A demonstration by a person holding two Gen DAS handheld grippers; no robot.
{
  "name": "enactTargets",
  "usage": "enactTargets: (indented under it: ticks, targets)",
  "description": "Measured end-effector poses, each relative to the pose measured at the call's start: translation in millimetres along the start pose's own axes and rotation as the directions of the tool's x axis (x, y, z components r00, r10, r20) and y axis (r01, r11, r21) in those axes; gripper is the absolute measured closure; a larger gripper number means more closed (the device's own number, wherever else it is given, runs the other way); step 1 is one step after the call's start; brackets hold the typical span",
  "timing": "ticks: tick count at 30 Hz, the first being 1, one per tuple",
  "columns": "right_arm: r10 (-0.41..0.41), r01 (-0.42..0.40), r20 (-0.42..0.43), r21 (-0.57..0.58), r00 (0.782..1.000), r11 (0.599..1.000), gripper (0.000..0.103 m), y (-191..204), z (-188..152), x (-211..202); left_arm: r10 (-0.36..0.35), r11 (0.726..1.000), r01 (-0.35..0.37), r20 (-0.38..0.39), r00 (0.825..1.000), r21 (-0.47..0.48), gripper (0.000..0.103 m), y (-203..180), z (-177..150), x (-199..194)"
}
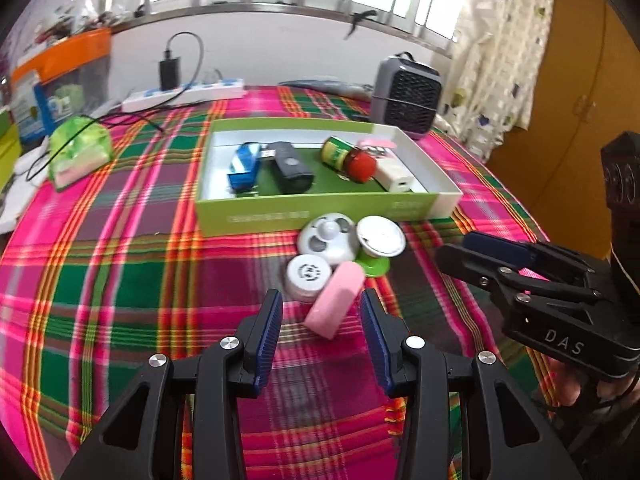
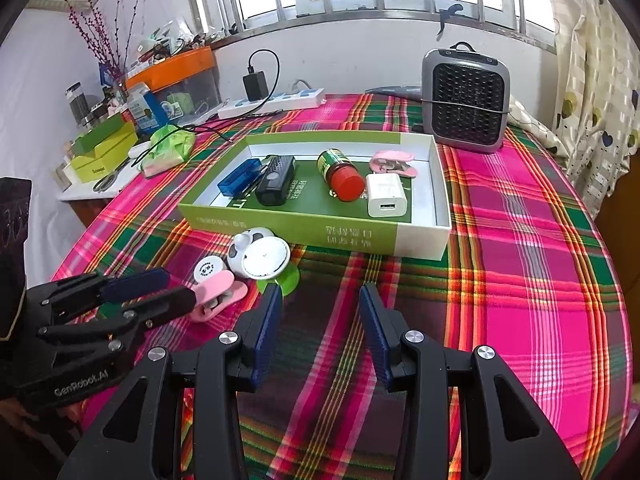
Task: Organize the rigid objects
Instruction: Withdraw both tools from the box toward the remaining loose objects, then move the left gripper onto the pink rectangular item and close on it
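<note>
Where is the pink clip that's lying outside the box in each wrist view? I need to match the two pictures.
Left wrist view: the pink clip lies low in the centre, between the open fingers of the left gripper.
Right wrist view: the pink clip lies at lower left, just beyond the left gripper's tips.
Shared landmark: the green box, behind the clip in both.

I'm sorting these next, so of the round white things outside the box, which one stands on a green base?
The flat white disc nearest the green box; it sits on a green foot, while the lid-like cap and the panda-faced piece lie on the cloth.
</note>
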State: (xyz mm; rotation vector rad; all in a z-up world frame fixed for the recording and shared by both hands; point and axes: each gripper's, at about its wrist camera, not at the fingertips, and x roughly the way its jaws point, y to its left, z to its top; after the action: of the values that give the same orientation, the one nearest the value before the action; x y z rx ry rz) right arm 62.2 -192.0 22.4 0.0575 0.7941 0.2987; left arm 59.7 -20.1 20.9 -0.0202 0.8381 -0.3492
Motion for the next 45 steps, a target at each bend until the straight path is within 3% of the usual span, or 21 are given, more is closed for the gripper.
enactTargets:
  ticks: [8,20,28,45]
  targets:
    - [0.000,0.000,0.000,0.013,1.000,1.000,0.061,-3,-2,-1,0.001,0.999,0.000,-0.048,0.999,0.039,0.064,-10,2,16]
    - [0.000,0.001,-0.004,0.018,1.000,1.000,0.061,-4,-2,0,-0.003,1.000,0.002,-0.059,0.998,-0.008,0.064,-3,3,21]
    - [-0.005,0.005,-0.006,0.014,1.000,1.000,0.061,-4,-2,0,-0.009,1.000,0.009,-0.053,0.999,-0.004,0.083,-3,2,17]
    - [0.010,-0.010,-0.001,-0.008,1.000,1.000,0.061,5,-1,-3,0.016,1.000,-0.016,-0.004,1.000,-0.025,0.086,18,-12,-14]
